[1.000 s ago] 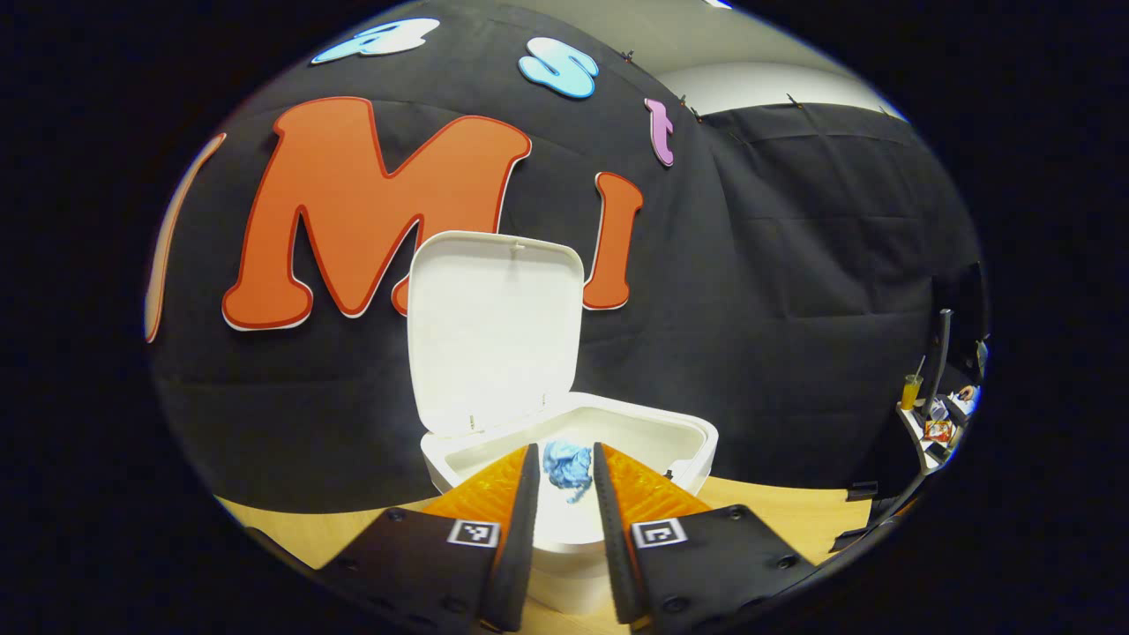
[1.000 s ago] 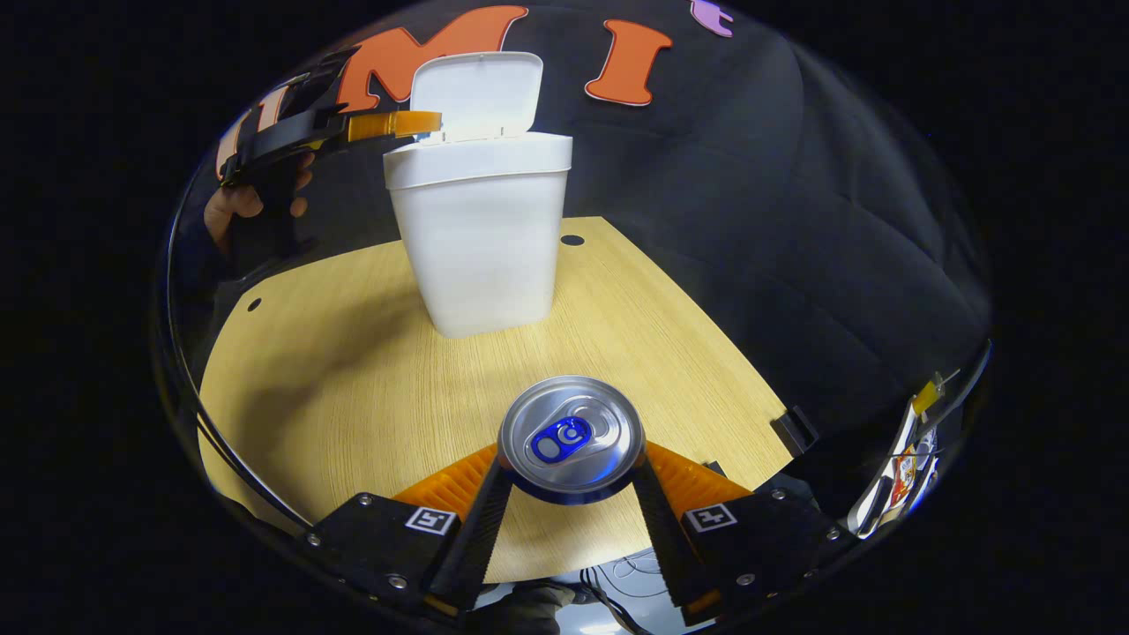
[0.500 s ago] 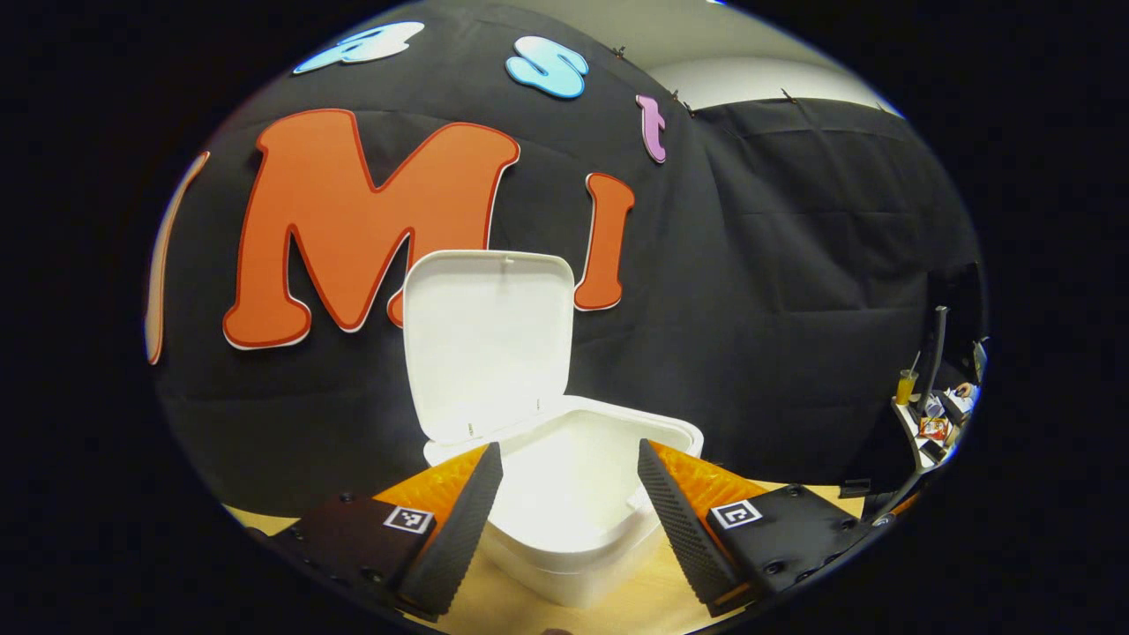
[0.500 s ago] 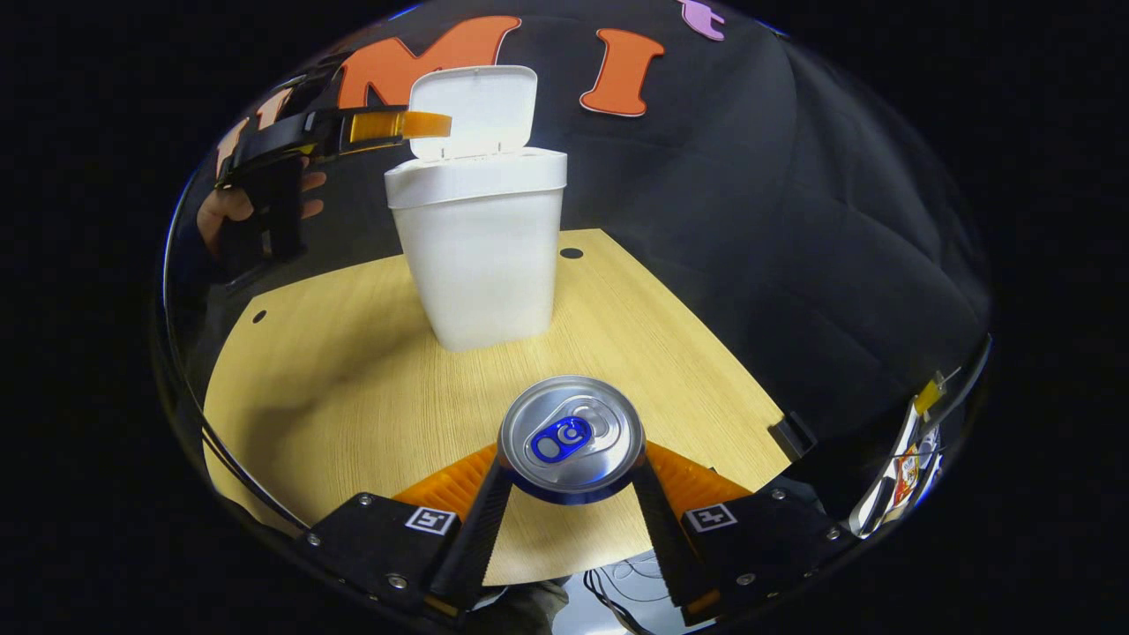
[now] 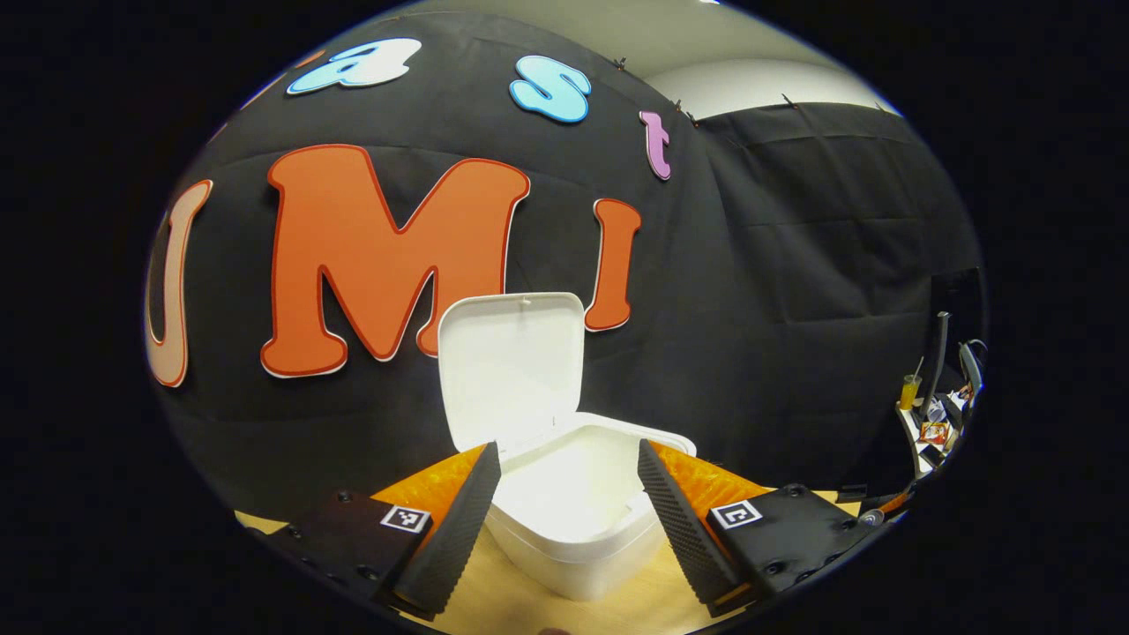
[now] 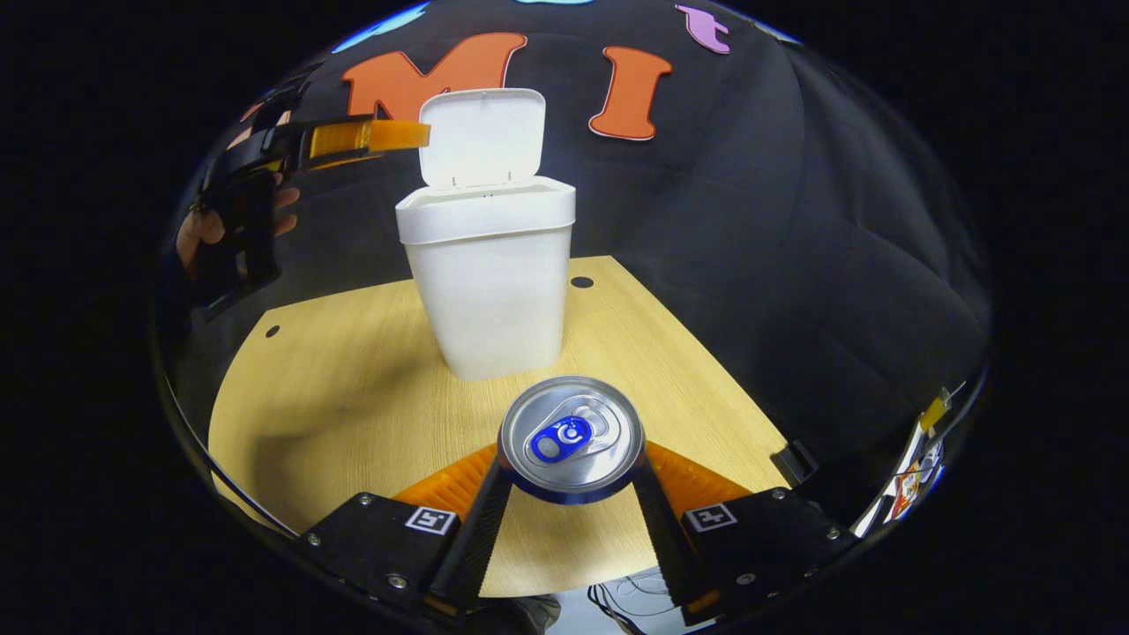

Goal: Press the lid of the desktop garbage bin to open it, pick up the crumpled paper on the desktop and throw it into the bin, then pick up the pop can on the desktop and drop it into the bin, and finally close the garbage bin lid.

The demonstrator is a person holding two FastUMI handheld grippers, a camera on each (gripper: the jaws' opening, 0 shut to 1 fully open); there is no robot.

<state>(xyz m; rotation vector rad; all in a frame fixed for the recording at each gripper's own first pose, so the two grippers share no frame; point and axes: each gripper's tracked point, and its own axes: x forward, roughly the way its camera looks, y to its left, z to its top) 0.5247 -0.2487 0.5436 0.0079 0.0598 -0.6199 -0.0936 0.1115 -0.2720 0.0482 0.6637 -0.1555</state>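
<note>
The white garbage bin (image 5: 573,520) (image 6: 489,273) stands on the wooden table with its lid (image 5: 516,362) (image 6: 481,137) upright. In the left gripper view, my left gripper (image 5: 569,476) hangs open and holds nothing just in front of the bin's mouth. From the right gripper view it appears as the left gripper (image 6: 401,135), held by a hand to the left of the lid. My right gripper (image 6: 569,467) is shut on the pop can (image 6: 571,439), whose silver top with a blue tab faces the camera. The can is held above the table (image 6: 353,397), in front of the bin.
The table's round front edge curves at the lower left in the right gripper view, with small holes (image 6: 581,282) in its top near the bin. A shelf with a drink and clutter (image 5: 926,414) lies far to the right in the left gripper view.
My left gripper opened and let the blue crumpled paper fall into the bin, then drew back from the bin. The right gripper has lifted the can.
</note>
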